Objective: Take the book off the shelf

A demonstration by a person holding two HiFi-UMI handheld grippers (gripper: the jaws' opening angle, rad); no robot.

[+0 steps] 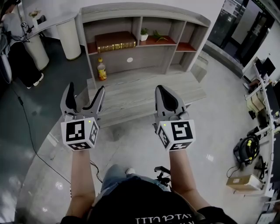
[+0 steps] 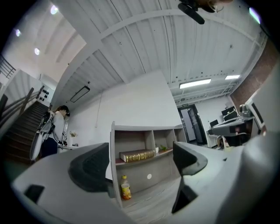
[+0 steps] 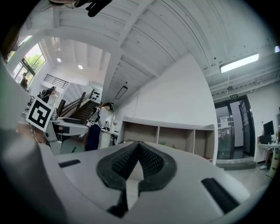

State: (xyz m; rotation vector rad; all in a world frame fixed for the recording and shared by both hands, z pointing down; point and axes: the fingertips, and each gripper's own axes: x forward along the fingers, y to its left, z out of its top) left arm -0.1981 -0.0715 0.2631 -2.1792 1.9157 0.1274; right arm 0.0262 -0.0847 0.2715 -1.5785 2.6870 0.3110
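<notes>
Book (image 1: 116,42): dark cover w/ gold-printed spine, lying flat in the leftmost upper compartment of the shelf (image 1: 144,13), spine facing out, nothing touching it. Next compartment to its right holds a small potted plant (image 1: 144,34) & a loose green sprig. Below the book, at the left end of the lower ledge, an orange-yellow bottle (image 1: 101,70) stands upright, just beside the shelf's side wall.

Left gripper (image 1: 85,89): jaws wide apart, nothing btwn them; its own view looks thru the gap at book & bottle, far off. Right gripper (image 1: 161,89): jaws closed tip to tip, empty. Both are held side by side over the floor, pointing at the shelf, well apart from it.

Far left, a person (image 1: 17,48) stands by a white rounded counter. Cardboard box (image 1: 244,181) on the floor at right.
</notes>
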